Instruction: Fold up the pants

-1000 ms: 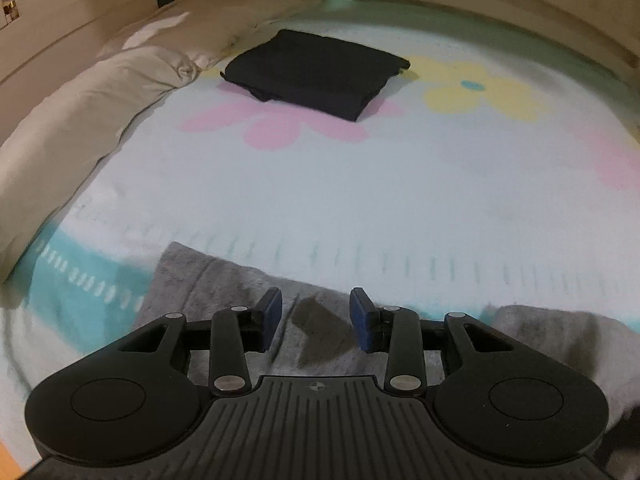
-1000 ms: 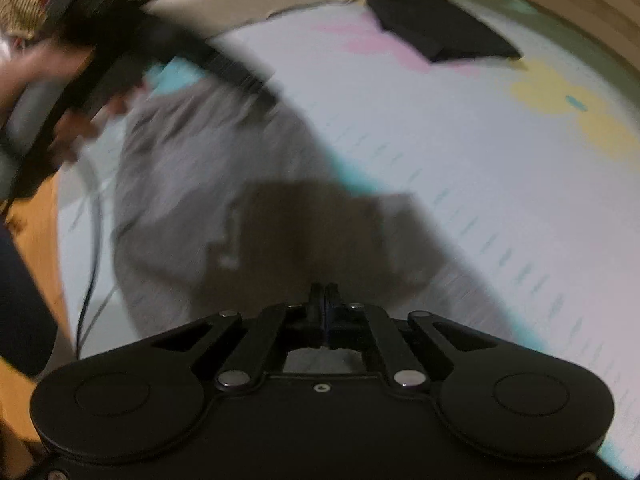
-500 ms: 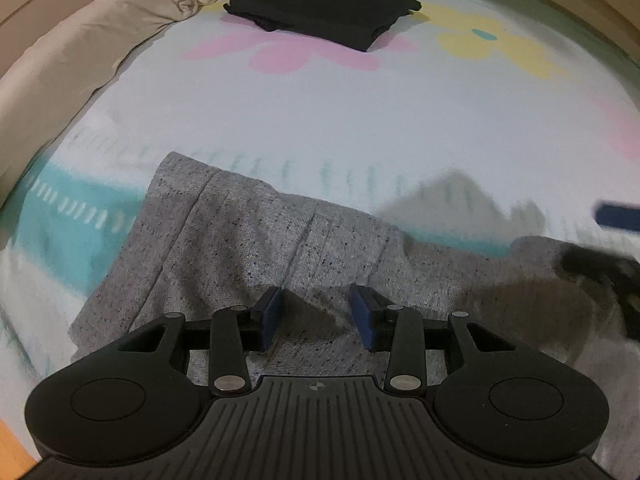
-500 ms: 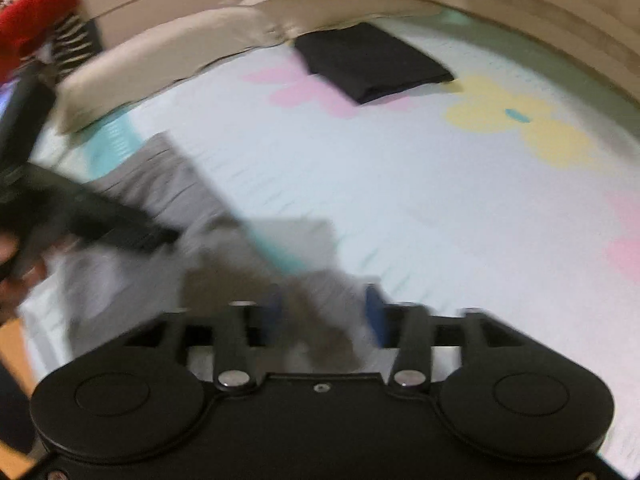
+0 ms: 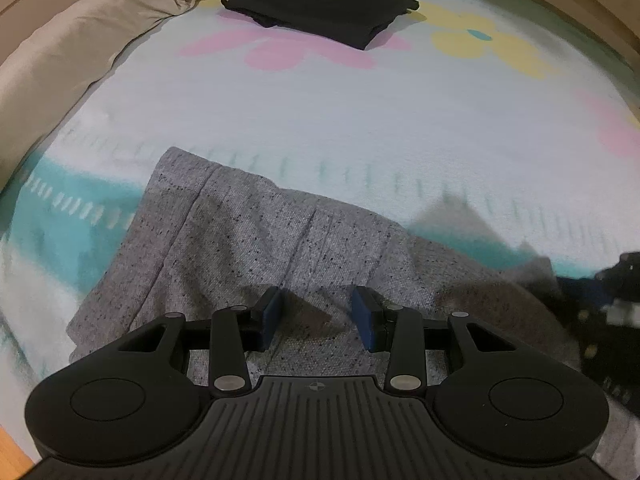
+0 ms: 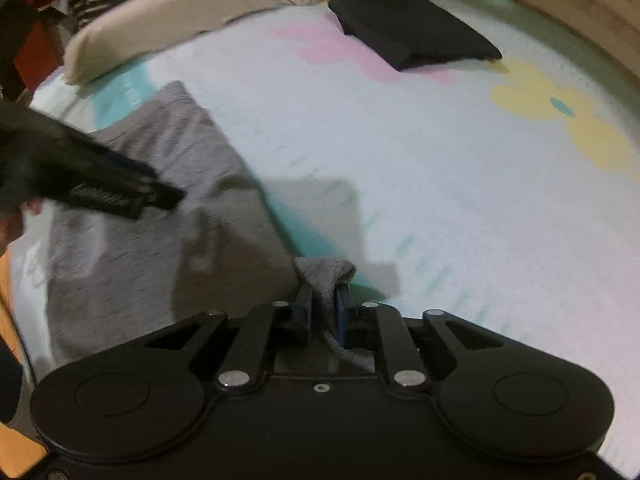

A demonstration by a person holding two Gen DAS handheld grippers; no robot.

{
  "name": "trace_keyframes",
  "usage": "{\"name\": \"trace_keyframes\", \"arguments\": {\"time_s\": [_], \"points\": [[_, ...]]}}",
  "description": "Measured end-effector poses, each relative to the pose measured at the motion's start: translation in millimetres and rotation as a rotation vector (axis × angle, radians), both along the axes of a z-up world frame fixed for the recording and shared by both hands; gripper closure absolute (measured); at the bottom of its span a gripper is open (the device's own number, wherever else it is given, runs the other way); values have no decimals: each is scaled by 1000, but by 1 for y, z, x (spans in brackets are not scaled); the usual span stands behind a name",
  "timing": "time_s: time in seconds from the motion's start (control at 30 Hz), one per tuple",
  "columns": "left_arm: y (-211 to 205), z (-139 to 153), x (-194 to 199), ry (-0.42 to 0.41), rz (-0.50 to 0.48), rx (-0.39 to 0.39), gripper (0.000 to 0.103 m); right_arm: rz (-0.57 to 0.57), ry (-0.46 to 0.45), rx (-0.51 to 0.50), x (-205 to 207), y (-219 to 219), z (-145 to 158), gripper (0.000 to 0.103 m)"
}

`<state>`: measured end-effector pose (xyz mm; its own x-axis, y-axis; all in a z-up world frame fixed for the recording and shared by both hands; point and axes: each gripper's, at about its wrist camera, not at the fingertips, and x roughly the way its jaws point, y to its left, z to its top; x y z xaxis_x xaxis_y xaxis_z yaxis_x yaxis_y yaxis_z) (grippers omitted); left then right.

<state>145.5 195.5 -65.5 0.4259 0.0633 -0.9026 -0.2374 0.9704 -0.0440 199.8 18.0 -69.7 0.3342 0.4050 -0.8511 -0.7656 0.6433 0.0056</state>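
Grey pants (image 5: 248, 248) on bed (image 5: 360, 120), long axis lower-left to right: right gripper (image 6: 323, 312) jaws closing, apparently pinching a bunched edge; left gripper (image 5: 316, 314) jaws spread above cloth.

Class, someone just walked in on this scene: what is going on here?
A person with a gripper in each hand is folding grey pants on a flower-print bedspread. The right gripper is closing on a bunched grey edge between its jaws. The left gripper hovers open over the fabric. A folded black garment lies beyond.
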Motion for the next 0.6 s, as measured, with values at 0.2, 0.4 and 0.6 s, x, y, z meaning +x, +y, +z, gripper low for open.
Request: {"name": "trace_keyframes", "arguments": {"time_s": [0.2,0.4,0.6], "points": [[0,-1,0,1,1,2,64,19,-19,-41,6,17,-15,71],[-1,0,0,-1,5,6,64,-65,51,19,22,10,-16,89],[6,3,-10,5,18,-34,64,-243,-7,67,34,-5,4,97]]}}
